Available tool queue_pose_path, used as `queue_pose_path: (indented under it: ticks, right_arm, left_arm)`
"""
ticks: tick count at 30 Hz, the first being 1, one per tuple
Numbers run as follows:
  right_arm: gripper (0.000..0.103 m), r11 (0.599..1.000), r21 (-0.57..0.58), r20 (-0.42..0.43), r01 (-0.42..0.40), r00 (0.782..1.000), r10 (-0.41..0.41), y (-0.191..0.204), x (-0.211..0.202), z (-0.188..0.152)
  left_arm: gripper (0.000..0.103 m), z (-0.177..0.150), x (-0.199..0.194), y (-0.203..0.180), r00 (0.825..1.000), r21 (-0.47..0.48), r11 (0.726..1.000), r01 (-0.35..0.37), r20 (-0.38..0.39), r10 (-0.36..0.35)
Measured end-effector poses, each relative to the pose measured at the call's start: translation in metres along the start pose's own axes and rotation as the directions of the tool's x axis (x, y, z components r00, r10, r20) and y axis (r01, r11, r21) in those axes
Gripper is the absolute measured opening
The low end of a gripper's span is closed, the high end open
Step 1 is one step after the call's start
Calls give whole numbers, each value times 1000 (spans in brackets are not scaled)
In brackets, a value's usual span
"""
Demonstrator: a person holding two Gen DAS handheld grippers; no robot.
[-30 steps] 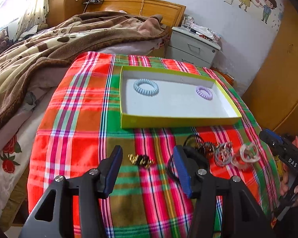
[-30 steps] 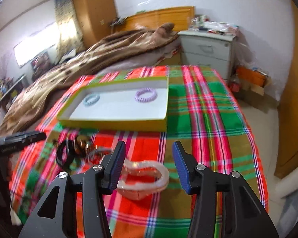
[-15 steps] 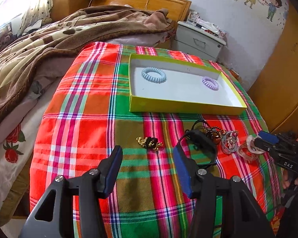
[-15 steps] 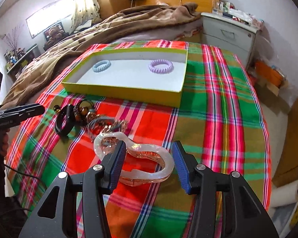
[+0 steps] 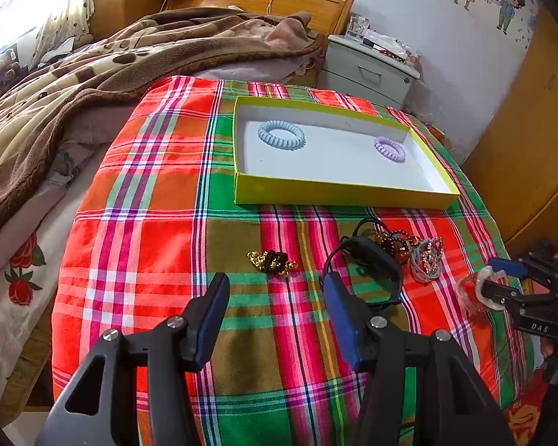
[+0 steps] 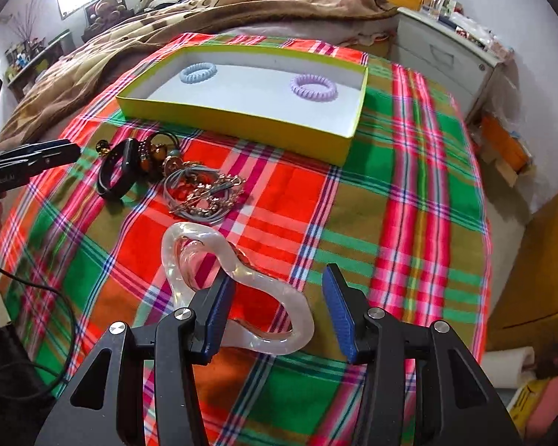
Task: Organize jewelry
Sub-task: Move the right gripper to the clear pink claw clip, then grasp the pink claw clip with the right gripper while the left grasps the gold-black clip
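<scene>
- Risk: the translucent pearly-white looped hair clip [image 6: 238, 290] is smooth and curved. The right gripper [image 6: 277, 310] has only its left pad beside the clip's narrow waist, so closing off-centre may squirt it sideways across the plaid-clothed counter [image 6: 409, 200].
- Risk: the grey cords with gold chain [image 6: 204, 193] lie just beyond the clip and could snag if it is dragged forward.
- Right gripper: jaws apart, low over the counter's near edge, straddling the clip's near loop.
- Left gripper [image 5: 275, 319]: jaws apart, empty, hovering short of the small black-and-gold chain piece [image 5: 271, 262].
- Yellow-walled white tray [image 6: 238, 120] sits toward the far edge, holding a blue coil hair tie [image 6: 198, 73] and a lilac one [image 6: 313, 88].
</scene>
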State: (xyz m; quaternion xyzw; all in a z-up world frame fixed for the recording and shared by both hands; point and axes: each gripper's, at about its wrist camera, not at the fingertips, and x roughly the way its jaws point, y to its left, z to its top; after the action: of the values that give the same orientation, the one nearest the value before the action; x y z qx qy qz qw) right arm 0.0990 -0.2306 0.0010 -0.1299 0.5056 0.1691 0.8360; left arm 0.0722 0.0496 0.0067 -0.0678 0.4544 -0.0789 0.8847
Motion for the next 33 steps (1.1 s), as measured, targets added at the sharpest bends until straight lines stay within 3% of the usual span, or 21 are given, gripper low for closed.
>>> queue_pose_path:
  ticks: [9,20,33]
  right_arm:
    - [11,993,113,46,-34,999,29,-11,-7,-16]
    - [11,946,297,160,-130,983,85,-15,-15,-26]
    - [11,933,339,213,-124,976,52,-5,-20,-20]
  left_arm:
    - [55,-4,0,13,1000,-26,1000,-3,-4,3]
    - [55,-4,14,11,999,13,1000,-24,-30,25]
    - [55,8,35,0,997,77,995,-66,-32,69]
